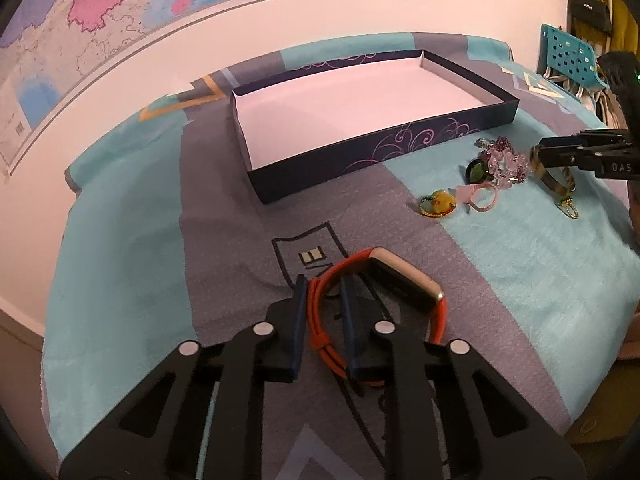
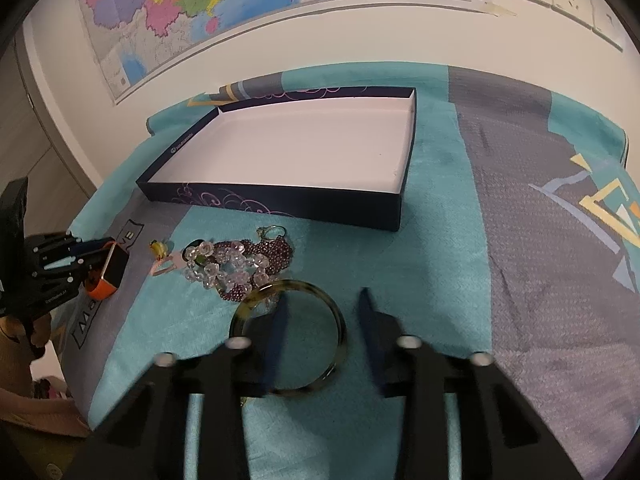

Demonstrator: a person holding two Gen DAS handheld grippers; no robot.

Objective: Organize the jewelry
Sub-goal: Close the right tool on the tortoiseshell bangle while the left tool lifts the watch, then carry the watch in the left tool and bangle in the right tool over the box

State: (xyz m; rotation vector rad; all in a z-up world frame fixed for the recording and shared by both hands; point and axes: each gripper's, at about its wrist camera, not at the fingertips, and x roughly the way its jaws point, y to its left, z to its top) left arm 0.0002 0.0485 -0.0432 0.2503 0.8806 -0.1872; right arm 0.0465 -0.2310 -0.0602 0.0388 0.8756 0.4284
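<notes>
An orange-strapped watch [image 1: 404, 284] lies on the blanket; my left gripper [image 1: 324, 292] straddles its strap, jaws a little apart, and it shows in the right wrist view [image 2: 112, 268]. A tortoiseshell bangle [image 2: 292, 336] lies under my right gripper [image 2: 324, 300], which is open with its left finger inside the ring. The bangle also shows in the left wrist view [image 1: 554, 178]. An empty dark blue box [image 1: 360, 152] with a white floor [image 2: 300, 148] sits behind. A bead bracelet pile [image 2: 236, 266] lies by the bangle.
A yellow charm [image 1: 438, 202], a pink ring [image 1: 482, 196], a green stone [image 1: 476, 170] and a gold chain [image 1: 568, 206] lie on the teal and grey blanket [image 2: 520, 240]. A wall with a map stands behind. A teal crate [image 1: 568, 56] is far right.
</notes>
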